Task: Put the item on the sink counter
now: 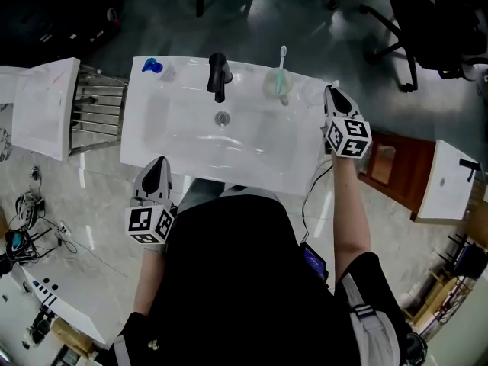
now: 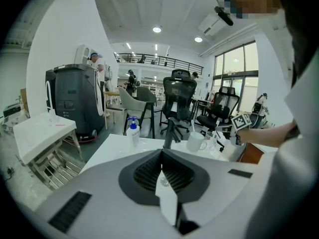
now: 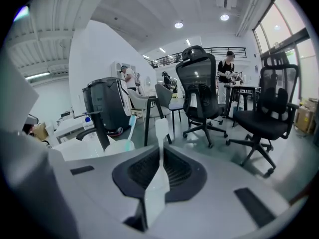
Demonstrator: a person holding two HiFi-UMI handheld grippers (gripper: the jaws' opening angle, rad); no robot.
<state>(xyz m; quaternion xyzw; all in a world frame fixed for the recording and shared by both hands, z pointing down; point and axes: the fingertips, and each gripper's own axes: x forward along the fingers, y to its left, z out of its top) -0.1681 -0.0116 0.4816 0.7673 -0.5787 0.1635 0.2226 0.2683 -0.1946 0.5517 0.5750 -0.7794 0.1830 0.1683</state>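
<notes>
My right gripper (image 1: 334, 91) pinches a slim pale item (image 3: 160, 128); my left gripper (image 1: 158, 163) is closed, empty. I'd lay it flat on the counter (image 1: 301, 170).

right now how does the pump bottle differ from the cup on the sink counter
The pump bottle stands left of the faucet, the cup right of it. The pump bottle is capped with a blue pump; the cup is open, holding a toothbrush. Both stand upright on the sink counter.
</notes>
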